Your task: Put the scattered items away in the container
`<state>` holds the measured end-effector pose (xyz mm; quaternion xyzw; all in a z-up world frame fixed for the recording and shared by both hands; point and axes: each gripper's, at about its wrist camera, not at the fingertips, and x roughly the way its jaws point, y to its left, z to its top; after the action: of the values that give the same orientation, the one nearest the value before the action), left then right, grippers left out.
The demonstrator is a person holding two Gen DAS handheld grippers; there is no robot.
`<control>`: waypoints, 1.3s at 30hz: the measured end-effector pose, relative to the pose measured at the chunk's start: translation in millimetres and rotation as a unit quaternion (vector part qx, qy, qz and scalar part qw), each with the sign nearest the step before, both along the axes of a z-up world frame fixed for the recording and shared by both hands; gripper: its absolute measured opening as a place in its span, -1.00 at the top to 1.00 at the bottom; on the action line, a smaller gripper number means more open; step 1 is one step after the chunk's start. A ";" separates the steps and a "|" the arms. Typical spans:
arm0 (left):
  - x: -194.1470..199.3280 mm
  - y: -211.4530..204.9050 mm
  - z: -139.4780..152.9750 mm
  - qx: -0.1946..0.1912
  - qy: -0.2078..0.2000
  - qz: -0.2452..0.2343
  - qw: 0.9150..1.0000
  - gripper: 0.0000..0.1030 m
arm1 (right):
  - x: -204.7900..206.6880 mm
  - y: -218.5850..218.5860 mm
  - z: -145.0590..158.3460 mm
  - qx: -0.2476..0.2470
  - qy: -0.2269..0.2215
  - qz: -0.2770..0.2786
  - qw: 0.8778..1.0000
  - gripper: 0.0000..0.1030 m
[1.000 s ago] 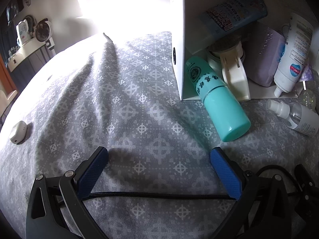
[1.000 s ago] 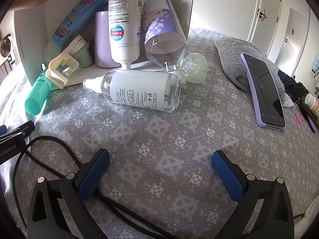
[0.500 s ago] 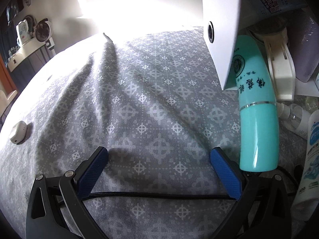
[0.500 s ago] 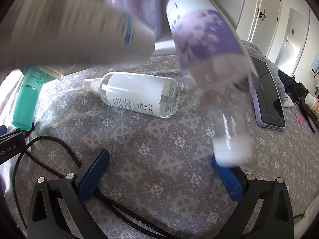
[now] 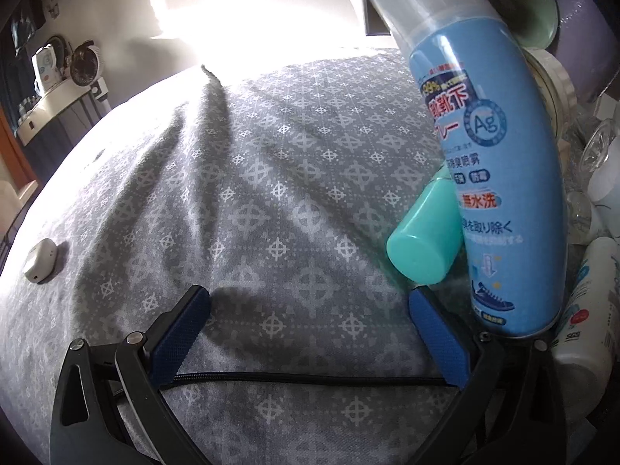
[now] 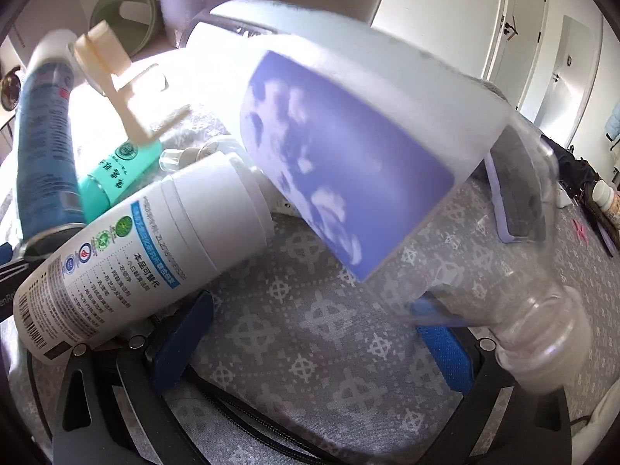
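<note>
light source: big blown-out glare at 12 o'clock in the left wrist view, pure white, no detail there
bed cover (image 5: 271, 201): bright up top, with long soft shadows running down toward 6 o'clock
blue spray can (image 5: 484, 178): sharp, label readable, though bent by the fisheye
purple-label bottle (image 6: 348, 162): badly motion-blurred, smeared edges
white bottle (image 6: 147, 248): mostly in focus
glare spot: washed-out patch around 10 o'clock in the right wrist view
edges: dark vignette corners, heavy barrel distortion
</note>
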<state>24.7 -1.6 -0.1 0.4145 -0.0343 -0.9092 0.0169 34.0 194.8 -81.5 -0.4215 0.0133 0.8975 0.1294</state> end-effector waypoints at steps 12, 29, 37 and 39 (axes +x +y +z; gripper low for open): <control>2.8 0.7 -1.4 0.005 -0.001 0.000 1.000 -0.99 | -9.0 4.8 -14.9 0.000 0.001 -0.001 1.000 -1.00; 6.2 7.8 -3.0 0.004 -0.003 0.000 1.000 -0.99 | 0.2 -0.1 7.1 0.000 0.001 -0.001 1.000 -1.00; 6.4 7.6 -2.5 0.005 -0.003 0.001 1.000 -0.99 | 2.5 -1.7 8.8 0.000 0.001 -0.001 1.000 -1.00; 5.2 6.9 -1.9 0.005 -0.003 0.001 1.000 -0.99 | 3.1 -3.1 9.2 0.000 0.001 -0.001 1.000 -1.00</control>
<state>29.9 5.3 -2.0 0.4177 -0.0299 -0.9080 0.0154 37.1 191.7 -72.2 -0.4203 0.0139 0.8979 0.1302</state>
